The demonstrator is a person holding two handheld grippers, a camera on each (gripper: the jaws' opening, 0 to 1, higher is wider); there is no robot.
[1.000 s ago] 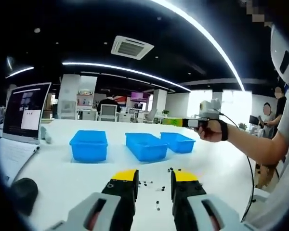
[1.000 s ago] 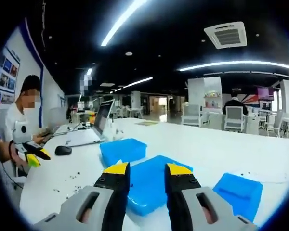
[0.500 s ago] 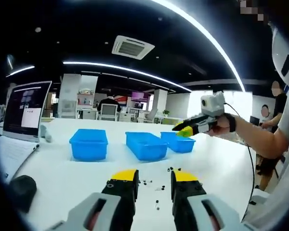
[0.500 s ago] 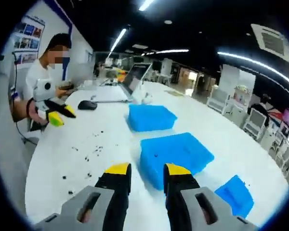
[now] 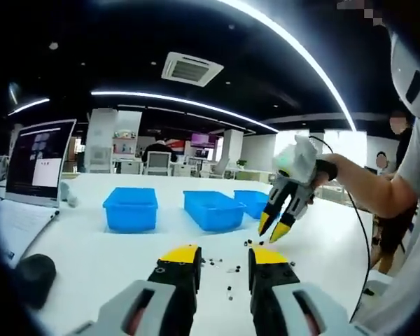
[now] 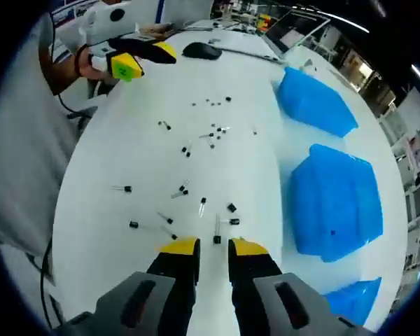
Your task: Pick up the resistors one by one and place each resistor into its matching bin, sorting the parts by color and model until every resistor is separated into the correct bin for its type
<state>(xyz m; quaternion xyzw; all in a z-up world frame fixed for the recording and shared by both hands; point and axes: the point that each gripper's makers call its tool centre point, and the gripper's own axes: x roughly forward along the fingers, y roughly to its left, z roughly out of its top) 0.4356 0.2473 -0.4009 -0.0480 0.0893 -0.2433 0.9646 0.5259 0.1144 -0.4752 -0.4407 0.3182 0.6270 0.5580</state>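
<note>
A: Right gripper [image 6: 213, 245], what's its state?
B: Jaws parted w/ a narrow gap, nothing held; tips point down at the white table [image 6: 126, 119]; one resistor [image 6: 216, 233] lies just ahead of the gap between the tips, lead running away from the gripper.
A: Other parts near it?
B: Scattered resistors [image 6: 189, 150] spread ahead of the tips, a few close, e.g. one [image 6: 233, 208] just ahead to the right; more further out toward the left gripper [image 6: 136, 59], which sits far ahead-left in a hand [image 6: 84, 61].
A: Bins?
B: Three blue bins right of the right gripper; near bin [image 6: 353, 302] at lower right, partly cut off; middle bin [image 6: 334, 201] beside the tips to the right, a small dark speck inside, can't tell what; far bin [image 6: 315, 103] further ahead.
A: Left gripper view?
B: Left gripper [image 5: 222, 256] jaws apart, empty; resistors [image 5: 231, 267] just ahead of its tips; the right gripper [image 5: 278, 229] comes in ahead-right, tips aimed down over the parts, jaws spread; bins [image 5: 129, 208] in a row beyond.
A: Else?
B: Laptop [image 5: 38, 162] far left; black mouse [image 5: 33, 274] near left, also in right gripper view by the left gripper [image 6: 201, 50].
</note>
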